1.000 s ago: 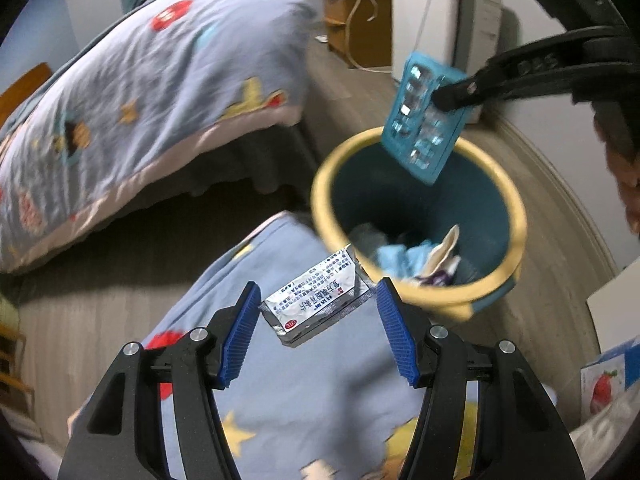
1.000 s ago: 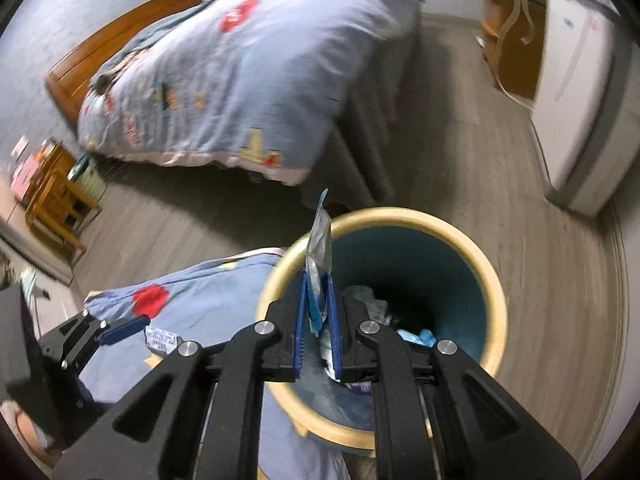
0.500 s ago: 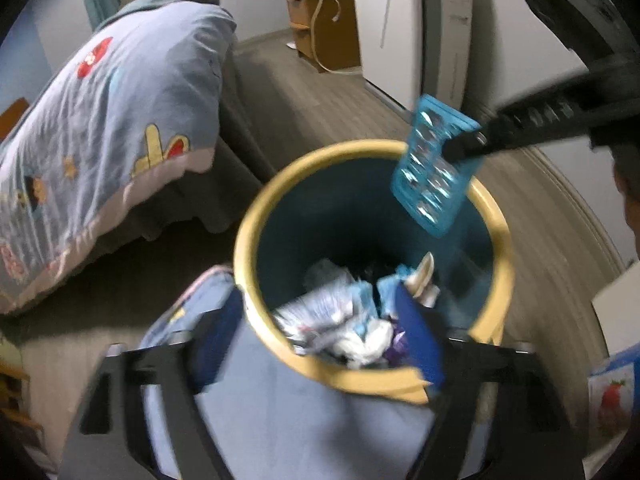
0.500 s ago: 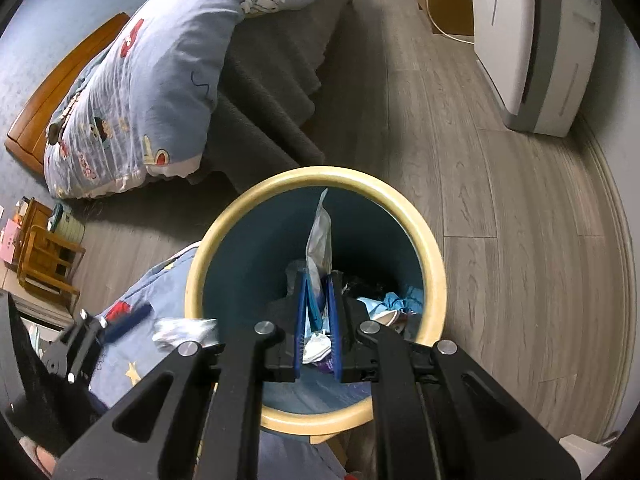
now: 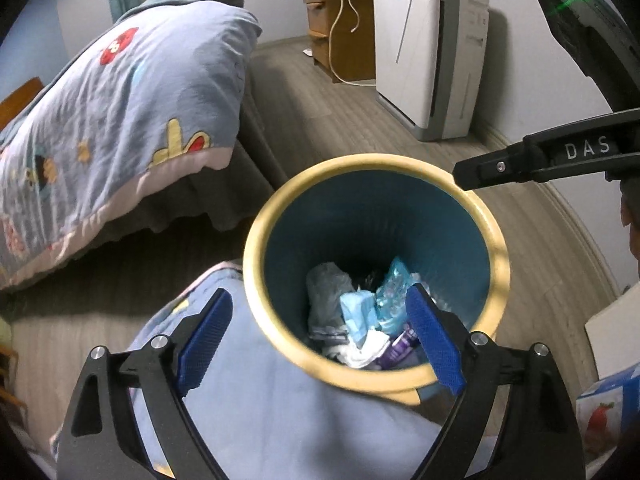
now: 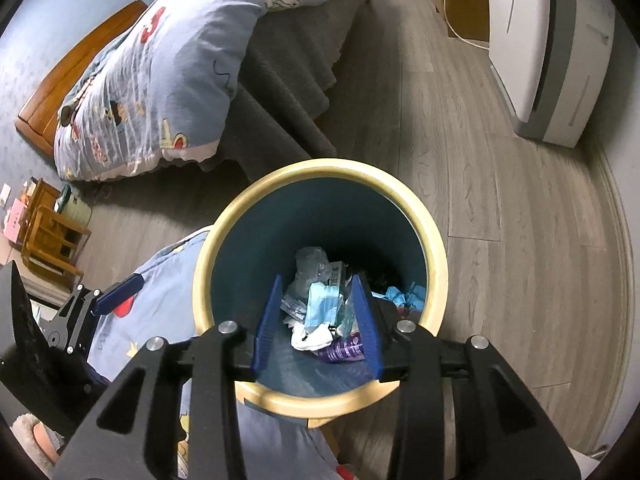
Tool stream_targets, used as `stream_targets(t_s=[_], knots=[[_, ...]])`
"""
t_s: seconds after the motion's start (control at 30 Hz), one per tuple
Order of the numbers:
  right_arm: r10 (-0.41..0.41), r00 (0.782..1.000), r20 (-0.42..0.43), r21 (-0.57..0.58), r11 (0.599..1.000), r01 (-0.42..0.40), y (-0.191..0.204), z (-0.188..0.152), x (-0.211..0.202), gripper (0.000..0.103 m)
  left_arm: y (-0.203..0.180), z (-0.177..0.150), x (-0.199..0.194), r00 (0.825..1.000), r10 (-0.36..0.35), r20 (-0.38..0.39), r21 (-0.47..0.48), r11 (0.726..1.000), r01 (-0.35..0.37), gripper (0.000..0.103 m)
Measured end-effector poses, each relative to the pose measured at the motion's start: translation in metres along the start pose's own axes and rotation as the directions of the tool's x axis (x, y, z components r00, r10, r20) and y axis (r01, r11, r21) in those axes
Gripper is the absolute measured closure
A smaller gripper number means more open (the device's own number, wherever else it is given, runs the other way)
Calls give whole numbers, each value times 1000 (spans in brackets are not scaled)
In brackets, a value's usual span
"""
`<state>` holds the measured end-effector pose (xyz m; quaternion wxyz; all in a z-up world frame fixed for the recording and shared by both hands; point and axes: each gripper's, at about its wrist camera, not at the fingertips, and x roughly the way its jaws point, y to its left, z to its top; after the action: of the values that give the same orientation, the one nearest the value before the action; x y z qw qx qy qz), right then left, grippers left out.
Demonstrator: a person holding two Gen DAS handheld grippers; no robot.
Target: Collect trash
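A round bin with a yellow rim [image 5: 260, 240] and dark teal inside stands on the wood floor; it also shows in the right wrist view [image 6: 436, 264]. Trash lies at its bottom: a blue blister pack [image 5: 394, 280], a light blue wrapper [image 6: 320, 304], white tissue and a purple packet [image 6: 344, 348]. My left gripper [image 5: 320, 332] is open and empty over the near rim. My right gripper [image 6: 320, 316] is open and empty above the bin's mouth; its arm shows at the right of the left wrist view [image 5: 540, 160].
A bed with a blue cartoon quilt [image 5: 120, 92] fills the left. A white appliance [image 5: 432, 52] and a wooden cabinet [image 5: 344, 32] stand by the far wall. A blue quilt [image 5: 260, 400] lies under my left gripper. A small wooden stool [image 6: 52, 236] stands at left.
Both grippers moved over the bin and opened. The silver sachet left my left gripper and the blue blister pack left my right gripper; the pack now lies inside the bin.
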<state>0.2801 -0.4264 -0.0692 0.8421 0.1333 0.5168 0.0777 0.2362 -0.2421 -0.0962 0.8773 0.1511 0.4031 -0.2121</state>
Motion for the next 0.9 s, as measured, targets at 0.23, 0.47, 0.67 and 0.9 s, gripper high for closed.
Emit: stream_targets(t_s=[0.23, 0.47, 0.67, 0.9], knots=[[-22, 998, 65, -40, 999, 25, 13, -24, -49, 66, 7, -22, -56, 999, -16, 38, -40, 999, 18, 14], [-47, 987, 155, -38, 998, 53, 28, -70, -92, 38, 16, -44, -124, 994, -6, 105, -72, 997, 13, 8], [-113, 962, 250, 4, 993, 116, 33, -103, -124, 5, 14, -53, -171, 984, 20, 175, -124, 992, 1, 5], [-203, 919, 339, -8, 976, 218, 39, -120, -147, 6, 3, -48, -172, 983, 49, 175, -160, 987, -21, 5]])
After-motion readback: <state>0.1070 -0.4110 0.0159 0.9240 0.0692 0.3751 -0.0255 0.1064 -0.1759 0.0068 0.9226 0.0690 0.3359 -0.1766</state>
